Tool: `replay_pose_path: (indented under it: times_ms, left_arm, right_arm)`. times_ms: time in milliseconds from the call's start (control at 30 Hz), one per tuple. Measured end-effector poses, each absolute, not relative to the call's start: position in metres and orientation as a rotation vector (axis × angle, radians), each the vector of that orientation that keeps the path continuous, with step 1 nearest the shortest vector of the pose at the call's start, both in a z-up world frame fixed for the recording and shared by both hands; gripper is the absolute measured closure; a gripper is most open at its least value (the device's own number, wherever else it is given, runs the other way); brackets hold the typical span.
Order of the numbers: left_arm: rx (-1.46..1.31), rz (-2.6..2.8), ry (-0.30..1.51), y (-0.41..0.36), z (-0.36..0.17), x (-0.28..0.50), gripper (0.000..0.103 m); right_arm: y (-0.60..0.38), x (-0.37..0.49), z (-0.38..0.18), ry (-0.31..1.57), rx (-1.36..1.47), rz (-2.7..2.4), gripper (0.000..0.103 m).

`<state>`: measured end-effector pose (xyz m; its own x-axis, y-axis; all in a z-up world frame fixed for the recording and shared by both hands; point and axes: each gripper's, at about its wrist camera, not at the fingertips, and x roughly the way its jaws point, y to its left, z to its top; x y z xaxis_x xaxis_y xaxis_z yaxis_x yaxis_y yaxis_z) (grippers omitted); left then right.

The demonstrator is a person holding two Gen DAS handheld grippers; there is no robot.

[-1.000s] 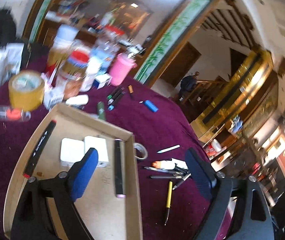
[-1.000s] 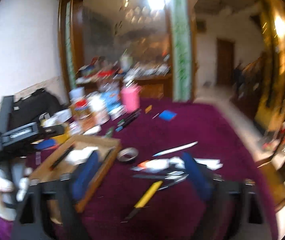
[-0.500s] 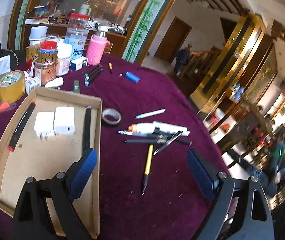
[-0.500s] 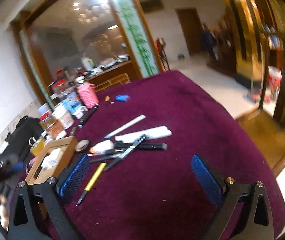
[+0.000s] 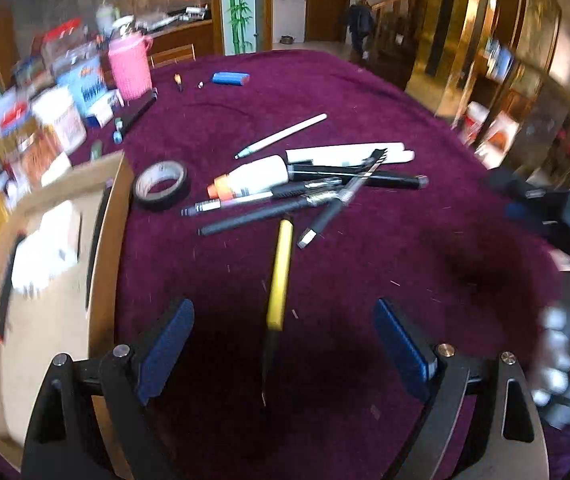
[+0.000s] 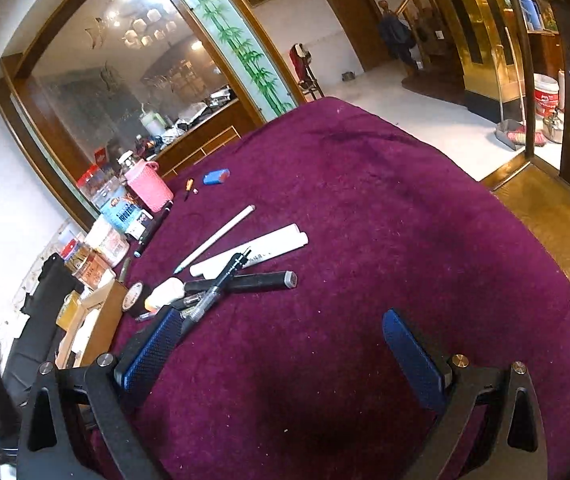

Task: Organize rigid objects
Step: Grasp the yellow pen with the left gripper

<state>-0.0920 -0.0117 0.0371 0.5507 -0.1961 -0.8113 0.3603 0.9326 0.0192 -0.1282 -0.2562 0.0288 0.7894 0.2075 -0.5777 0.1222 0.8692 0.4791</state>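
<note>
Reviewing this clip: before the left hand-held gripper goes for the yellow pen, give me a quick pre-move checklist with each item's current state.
1. Left hand-held gripper open and empty: ok.
2. Yellow pen lined up between its jaws: ok, though its dark tip end lies in shadow.
3. Pen free of the pile of pens: cannot tell; its far end lies at a dark pen.
4. Cardboard tray has bare floor for it: ok.
5. Right hand-held gripper open and empty: ok.
6. Picture sharp enough to aim: not ok; the left view is blurred.
</note>
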Motion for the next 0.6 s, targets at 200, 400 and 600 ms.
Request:
replay_pose_path:
  times_ms: [200,400,600]
  left_arm:
    - [0.213,-0.333,0.996,-0.027,0.009,-0.065,0.081]
    - [0.084,-0.388,1.006,-0.008,0.016,-0.073,0.095]
    - [-0.068,-0.467,0.93,0.021,0.046,-0.099,0.095]
  right_arm:
    - [-0.254,-0.128,0.028,0.663,0.523,0.064,0.001]
    - [-0.253,-0.123,0.026,0.684,0.522,0.075,0.001]
    - [-0.253,-0.112,0.022,0.754,0.524,0.074,0.014]
